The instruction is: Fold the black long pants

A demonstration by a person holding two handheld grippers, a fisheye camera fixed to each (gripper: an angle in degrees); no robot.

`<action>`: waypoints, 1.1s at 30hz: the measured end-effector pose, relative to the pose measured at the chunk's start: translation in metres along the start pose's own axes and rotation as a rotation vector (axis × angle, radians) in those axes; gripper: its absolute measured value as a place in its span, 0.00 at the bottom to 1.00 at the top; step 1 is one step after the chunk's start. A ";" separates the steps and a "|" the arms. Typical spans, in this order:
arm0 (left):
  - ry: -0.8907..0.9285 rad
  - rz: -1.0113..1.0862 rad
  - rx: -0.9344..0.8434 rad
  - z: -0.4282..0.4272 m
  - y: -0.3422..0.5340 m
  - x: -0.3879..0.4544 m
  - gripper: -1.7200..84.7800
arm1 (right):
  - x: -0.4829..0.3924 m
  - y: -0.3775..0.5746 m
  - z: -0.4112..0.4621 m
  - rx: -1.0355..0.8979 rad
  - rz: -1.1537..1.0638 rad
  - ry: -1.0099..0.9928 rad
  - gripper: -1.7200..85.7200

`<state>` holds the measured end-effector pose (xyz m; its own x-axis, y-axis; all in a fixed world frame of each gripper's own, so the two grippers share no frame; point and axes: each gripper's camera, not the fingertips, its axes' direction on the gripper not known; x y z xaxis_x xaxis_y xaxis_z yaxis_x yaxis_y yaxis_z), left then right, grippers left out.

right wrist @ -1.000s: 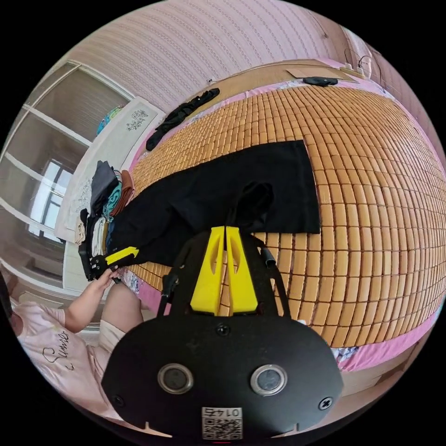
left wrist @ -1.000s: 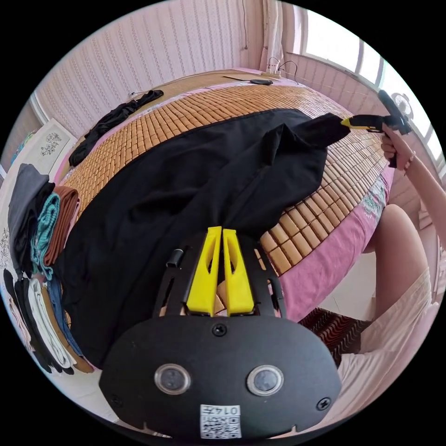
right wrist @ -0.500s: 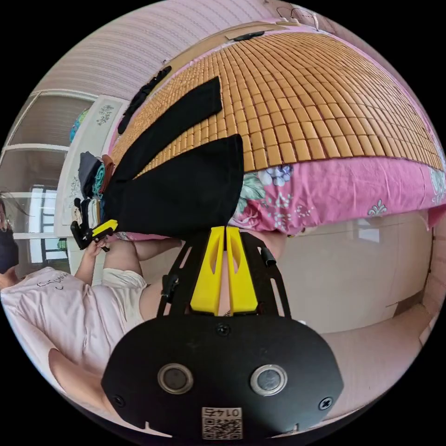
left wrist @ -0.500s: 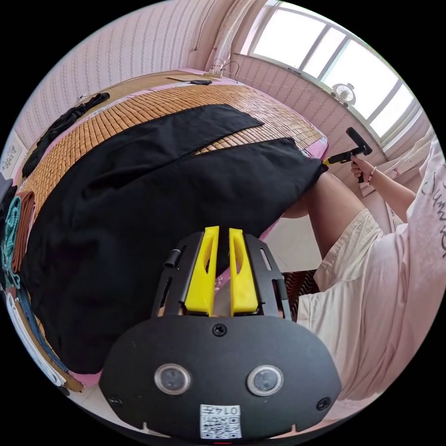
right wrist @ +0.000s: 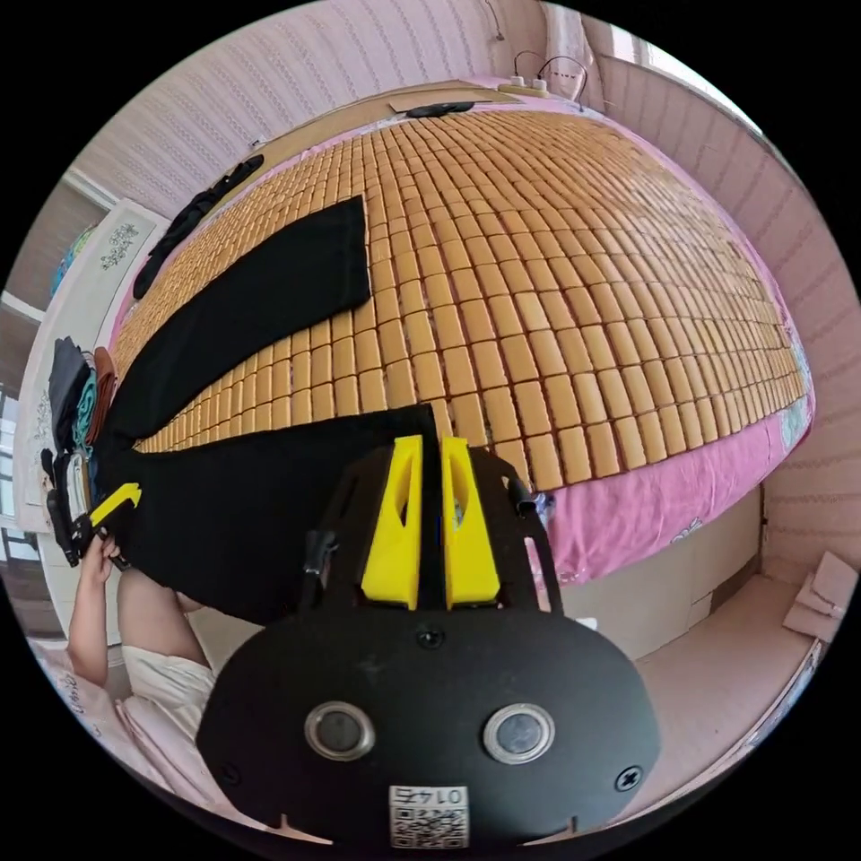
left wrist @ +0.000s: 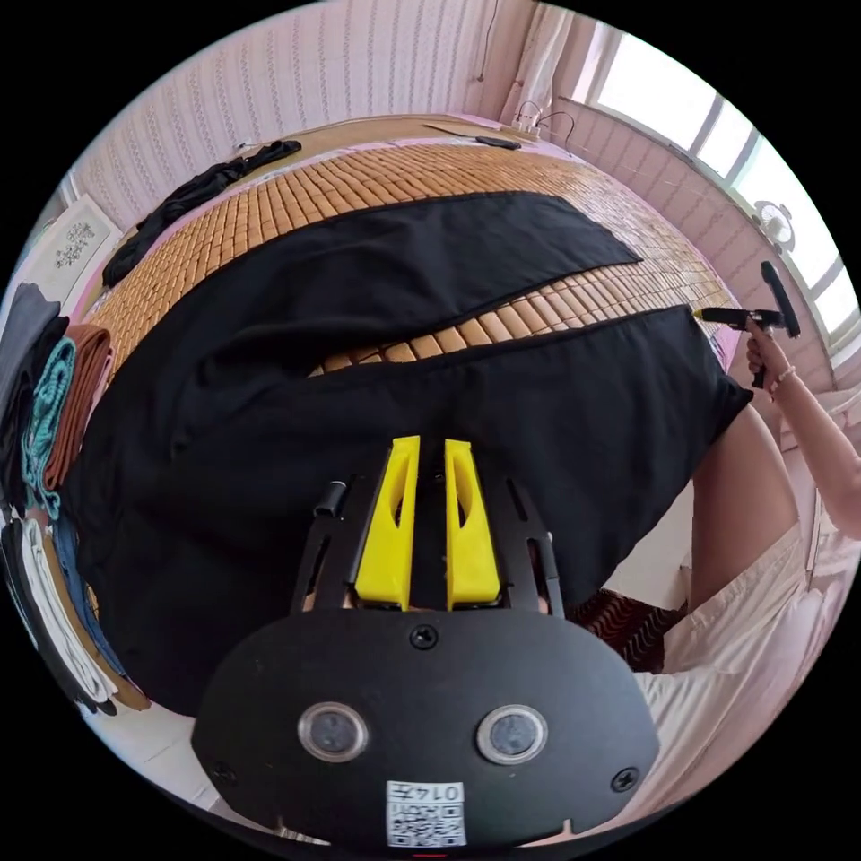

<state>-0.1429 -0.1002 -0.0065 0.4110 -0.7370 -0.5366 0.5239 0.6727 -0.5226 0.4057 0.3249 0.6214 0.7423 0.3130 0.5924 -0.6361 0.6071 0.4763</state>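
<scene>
black long pants point(left wrist: 359, 395) now spread flat, legs parted in a V, both grippers' jaws opened, fabric released

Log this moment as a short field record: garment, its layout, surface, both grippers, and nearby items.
garment: black long pants
layout: spread flat with the two legs apart in a V, one leg lying further onto the mat
surface: bamboo mat over a pink bedsheet
left gripper: jaws slightly apart over the waist end; grip unclear
right gripper: jaws slightly apart at the hem of the near leg; grip unclear
nearby: stack of folded clothes at the bed edge; dark garment at the far side of the mat
</scene>
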 end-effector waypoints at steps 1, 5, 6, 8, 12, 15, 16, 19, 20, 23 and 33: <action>-0.007 0.029 0.028 0.002 -0.002 0.005 0.06 | -0.003 -0.005 0.000 -0.015 -0.021 0.001 0.02; -0.083 0.105 0.060 0.007 -0.008 0.024 0.01 | -0.012 -0.020 0.006 -0.026 -0.094 0.096 0.01; -0.092 0.109 0.063 0.007 -0.008 0.026 0.01 | -0.012 -0.022 0.007 -0.041 -0.101 0.094 0.01; -0.102 0.105 0.060 0.008 -0.013 0.029 0.01 | -0.008 -0.024 0.003 -0.013 -0.098 0.057 0.01; -0.064 0.066 0.063 0.009 -0.018 0.027 0.01 | 0.004 -0.020 -0.008 0.073 -0.077 -0.163 0.03; -0.049 0.047 0.059 0.009 -0.019 0.029 0.01 | 0.004 -0.017 0.005 0.001 -0.122 -0.279 0.12; -0.048 0.040 0.061 0.008 -0.018 0.030 0.01 | 0.001 -0.011 0.009 0.013 -0.128 -0.219 0.10; -0.059 0.040 0.063 0.007 -0.017 0.036 0.01 | -0.005 -0.001 0.015 0.039 -0.151 -0.129 0.02; -0.068 0.052 0.056 0.006 -0.017 0.039 0.01 | -0.006 -0.001 0.016 0.031 -0.150 -0.136 0.02; -0.108 0.104 0.038 0.004 -0.021 0.047 0.01 | -0.003 -0.013 0.009 0.091 -0.131 -0.158 0.01; -0.031 0.141 0.000 -0.018 -0.042 0.046 0.01 | -0.035 -0.102 0.037 -0.186 -0.207 -0.006 0.05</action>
<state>-0.1588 -0.1613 -0.0214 0.5034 -0.6372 -0.5836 0.4598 0.7693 -0.4435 0.4366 0.2250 0.5767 0.8509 0.1646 0.4989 -0.4211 0.7815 0.4603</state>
